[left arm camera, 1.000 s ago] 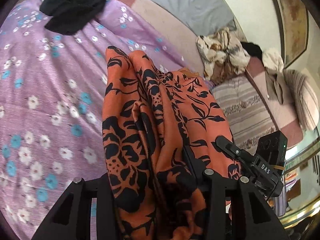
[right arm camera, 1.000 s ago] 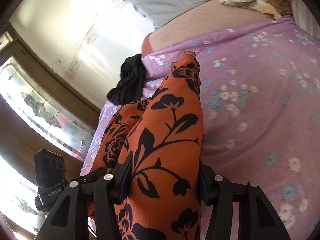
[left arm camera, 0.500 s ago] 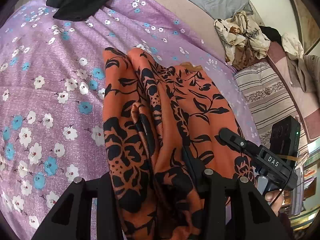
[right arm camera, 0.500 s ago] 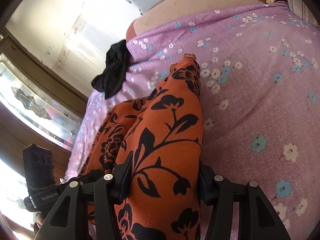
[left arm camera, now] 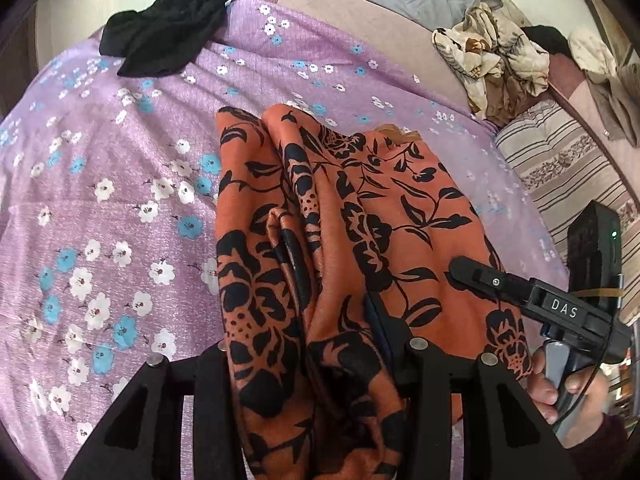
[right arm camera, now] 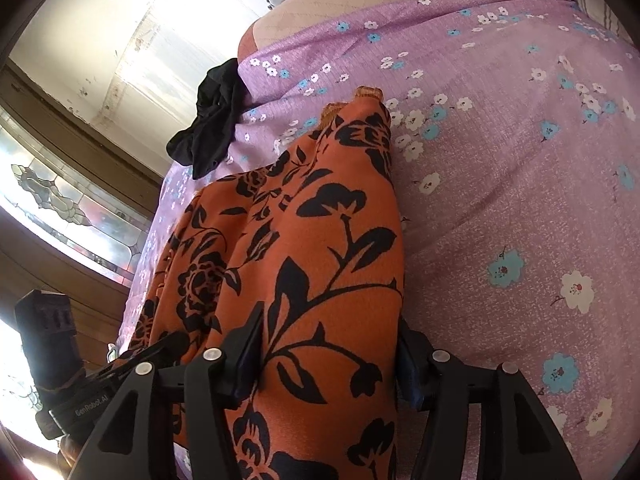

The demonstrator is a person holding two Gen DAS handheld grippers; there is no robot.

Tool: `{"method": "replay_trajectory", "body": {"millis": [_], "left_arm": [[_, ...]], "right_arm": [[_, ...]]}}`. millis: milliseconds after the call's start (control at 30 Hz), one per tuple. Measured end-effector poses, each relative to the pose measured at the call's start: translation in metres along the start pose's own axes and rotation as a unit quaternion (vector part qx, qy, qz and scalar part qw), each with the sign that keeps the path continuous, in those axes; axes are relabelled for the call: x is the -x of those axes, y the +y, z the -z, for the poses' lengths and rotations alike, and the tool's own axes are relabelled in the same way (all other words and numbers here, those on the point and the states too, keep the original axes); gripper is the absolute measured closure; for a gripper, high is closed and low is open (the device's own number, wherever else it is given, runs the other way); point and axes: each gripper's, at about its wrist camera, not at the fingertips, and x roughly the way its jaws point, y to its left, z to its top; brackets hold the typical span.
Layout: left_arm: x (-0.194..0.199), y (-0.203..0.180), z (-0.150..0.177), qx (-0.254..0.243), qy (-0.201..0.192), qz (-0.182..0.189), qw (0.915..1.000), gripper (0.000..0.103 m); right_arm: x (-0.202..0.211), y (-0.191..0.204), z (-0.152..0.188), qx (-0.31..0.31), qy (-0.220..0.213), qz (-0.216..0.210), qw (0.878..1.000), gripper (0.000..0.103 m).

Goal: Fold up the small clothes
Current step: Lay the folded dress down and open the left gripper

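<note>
An orange garment with a black flower print (left arm camera: 332, 240) hangs between both grippers over the purple flowered bed sheet (left arm camera: 100, 200). My left gripper (left arm camera: 316, 344) is shut on one bunched edge of it. My right gripper (right arm camera: 328, 344) is shut on the other edge (right arm camera: 304, 264); its body shows in the left wrist view (left arm camera: 532, 300), held by a hand. The garment's far end with a ribbed hem (right arm camera: 368, 94) lies on the sheet. The fingertips are covered by cloth.
A black garment (left arm camera: 168, 36) lies at the far left corner of the bed, also in the right wrist view (right arm camera: 212, 124). A crumpled cream and brown cloth (left arm camera: 492, 60) and a striped pillow (left arm camera: 568, 168) lie at the far right. A stained-glass window (right arm camera: 60, 200) stands left.
Both grippers have lowered toward the bed with the orange garment, and its far end has come to rest on the sheet. Both grips are unchanged.
</note>
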Motion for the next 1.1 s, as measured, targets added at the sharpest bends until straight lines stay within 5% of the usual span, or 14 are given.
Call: {"method": "replay_trajectory", "body": {"millis": [300,467,633,800,867,967,1100], "left_arm": [[-0.002,-0.007,0.001,-0.014,-0.011,-0.03,0.9994,0.054],[0.0,-0.008,0.004,-0.015,-0.017,-0.048,0.9986,0.05],[0.0,-0.011,0.008,-0.02,-0.029,-0.084,0.9958,0.037],[0.0,-0.009,0.01,-0.013,-0.035,-0.097,0.9946,0.029],[-0.002,-0.007,0.011,-0.011,-0.034,-0.099,0.9944,0.025],[-0.004,-0.003,0.012,-0.003,-0.032,-0.096,0.9949,0.022],[-0.006,0.0,0.012,-0.002,-0.034,-0.102,0.9942,0.015]], "right_arm": [[0.016,0.006,-0.001,0.014,-0.006,0.028,0.999,0.039],[0.051,0.023,0.003,0.078,-0.073,0.065,0.992,0.039],[0.078,0.043,0.013,0.143,-0.125,0.039,0.981,0.05],[0.056,0.054,0.022,0.176,-0.08,0.048,0.98,0.059],[0.031,0.052,0.027,0.19,-0.035,0.096,0.976,0.059],[0.024,0.065,0.034,0.233,-0.038,0.141,0.961,0.059],[0.022,0.065,0.032,0.218,-0.034,0.151,0.964,0.059]]}}
